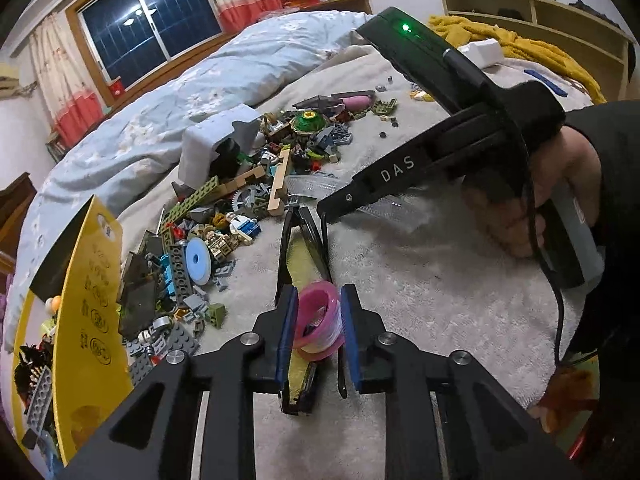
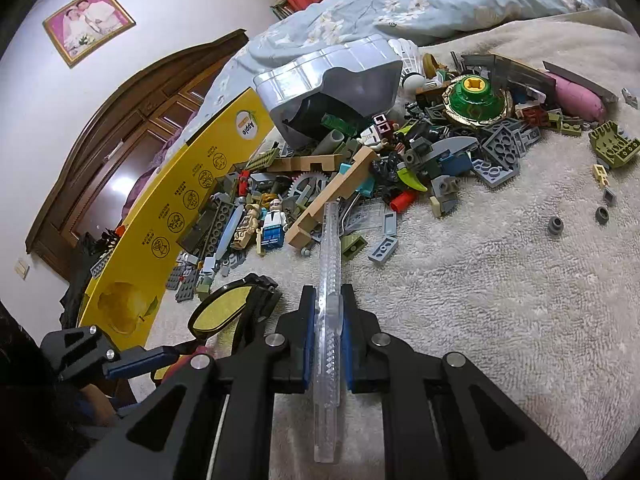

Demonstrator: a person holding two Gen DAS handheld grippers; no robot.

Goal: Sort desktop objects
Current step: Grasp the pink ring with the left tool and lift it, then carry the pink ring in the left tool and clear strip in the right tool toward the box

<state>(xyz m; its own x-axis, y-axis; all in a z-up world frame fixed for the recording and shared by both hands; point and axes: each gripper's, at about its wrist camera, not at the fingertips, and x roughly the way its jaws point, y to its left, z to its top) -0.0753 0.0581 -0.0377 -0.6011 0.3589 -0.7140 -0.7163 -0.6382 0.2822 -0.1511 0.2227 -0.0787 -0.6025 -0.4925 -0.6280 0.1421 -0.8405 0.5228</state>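
My left gripper (image 1: pixel 319 322) is shut on a pink plastic ring (image 1: pixel 318 330), held just above black glasses with yellow lenses (image 1: pixel 302 260) on the beige blanket. My right gripper (image 2: pixel 328 330) is shut on a clear plastic ruler (image 2: pixel 329 320), which points toward a pile of toy bricks and minifigures (image 2: pixel 360 168). In the left wrist view the right gripper (image 1: pixel 332 206) reaches in from the right with the ruler (image 1: pixel 316 186). The glasses (image 2: pixel 224 312) and the left gripper's fingers (image 2: pixel 140 360) show at lower left of the right wrist view.
A yellow cardboard box (image 1: pixel 90 312) holding bricks stands at the left. A white foam block (image 1: pixel 216 144), a green spinning top (image 1: pixel 308 122) and a wooden strip (image 1: pixel 280 182) lie in the pile. A blue quilt (image 1: pixel 180 92) lies behind. A wooden shelf (image 1: pixel 532 12) stands at the back right.
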